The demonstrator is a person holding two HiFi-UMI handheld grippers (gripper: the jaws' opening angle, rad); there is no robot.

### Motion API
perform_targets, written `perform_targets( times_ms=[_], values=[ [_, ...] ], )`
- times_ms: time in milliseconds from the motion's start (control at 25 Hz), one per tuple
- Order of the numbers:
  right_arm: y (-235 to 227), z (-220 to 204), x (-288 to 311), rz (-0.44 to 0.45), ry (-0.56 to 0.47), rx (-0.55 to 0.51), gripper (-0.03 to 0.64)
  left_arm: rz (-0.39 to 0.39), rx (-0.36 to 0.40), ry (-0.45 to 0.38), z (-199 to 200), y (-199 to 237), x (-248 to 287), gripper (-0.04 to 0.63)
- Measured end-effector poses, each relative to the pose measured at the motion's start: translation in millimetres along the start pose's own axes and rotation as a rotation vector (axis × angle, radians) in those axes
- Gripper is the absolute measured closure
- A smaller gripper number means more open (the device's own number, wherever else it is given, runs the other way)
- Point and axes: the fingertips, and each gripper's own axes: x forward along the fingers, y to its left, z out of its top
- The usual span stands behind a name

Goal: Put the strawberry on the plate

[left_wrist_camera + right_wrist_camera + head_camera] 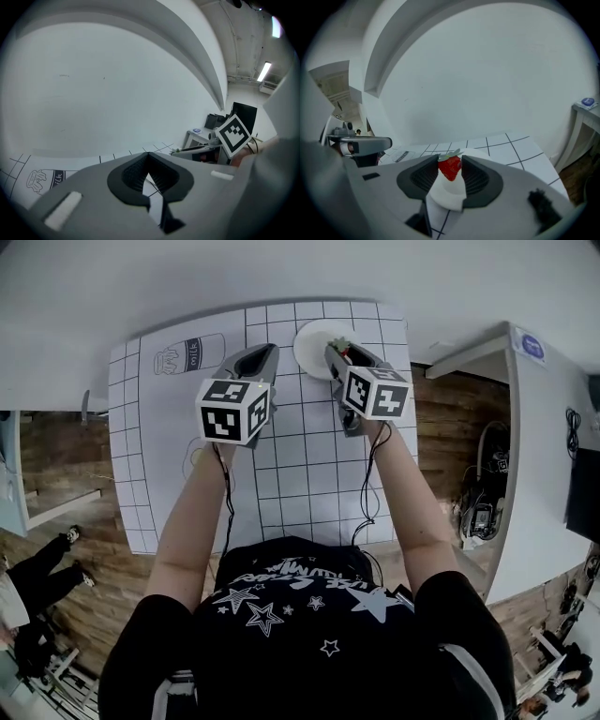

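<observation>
Right gripper view: strawberry (450, 167) clamped between the two jaws of the right gripper (450, 174), red body pinched on both sides, green leaves on top, tip pointing down. White plate (449, 197) sits directly under it; cannot tell if the berry touches the plate. Head view agrees: strawberry (342, 345) at the tip of the right gripper (339, 354), over the right edge of the round plate (312, 345). Plate lies at the far edge of a white mat with a grid (300, 456), mat on a white table (141, 296).

Left gripper (262, 354) is just left of the plate, over the mat, not touching the plate. In the left gripper view its jaws (148, 159) meet at the tips with nothing between them, only mat grid seen through the gap behind. Milk carton drawing (190, 354) is printed on the mat's far left corner, beside the left gripper. Both grippers point away from the person, roughly side by side, right one angled in toward the plate. Wooden floor (450, 427) shows on both sides of the table.
</observation>
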Motion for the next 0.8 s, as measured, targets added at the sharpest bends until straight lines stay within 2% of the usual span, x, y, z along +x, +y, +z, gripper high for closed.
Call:
perform_targets(
  times_ms=[240, 400, 800],
  values=[
    [-4.4, -12.7, 17.5, -0.016, 0.057, -0.057, 0.456, -0.001, -0.023, 0.032, -13.7, 4.3, 10.1, 0.586],
    [-4.1, -20.9, 23.4, -0.011, 0.096, -0.050, 0.456, 0.005, -0.037, 0.042, -19.1, 7.2, 12.5, 0.586],
    [-2.1, -25.5, 30.4, 0.003, 0.121, -0.085, 0.454, 0.013, -0.042, 0.042, -21.0, 9.9, 11.5, 0.586]
  ],
)
